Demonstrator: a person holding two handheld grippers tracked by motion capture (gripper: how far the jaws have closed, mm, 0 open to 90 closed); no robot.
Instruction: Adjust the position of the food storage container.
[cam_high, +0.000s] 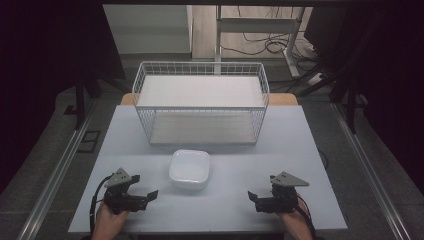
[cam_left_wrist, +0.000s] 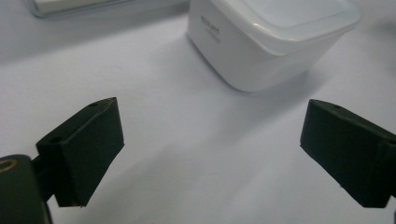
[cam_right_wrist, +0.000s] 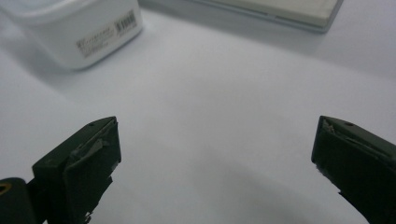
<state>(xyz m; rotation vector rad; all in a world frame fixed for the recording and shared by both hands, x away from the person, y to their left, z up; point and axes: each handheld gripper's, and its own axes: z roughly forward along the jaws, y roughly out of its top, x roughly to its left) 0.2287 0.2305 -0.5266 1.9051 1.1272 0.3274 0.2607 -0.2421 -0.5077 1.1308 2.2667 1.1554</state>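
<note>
White lidded container (cam_high: 189, 170) sits at table centre, just in front of the wire basket (cam_high: 201, 102), between the two hands and well apart from both. Left gripper (cam_high: 149, 196) and right gripper (cam_high: 253, 197) rest low near the table's (cam_high: 300, 150) front edge, jaws spread wide and empty, both angled inward toward the container, likely staged for a two-sided reach
</note>
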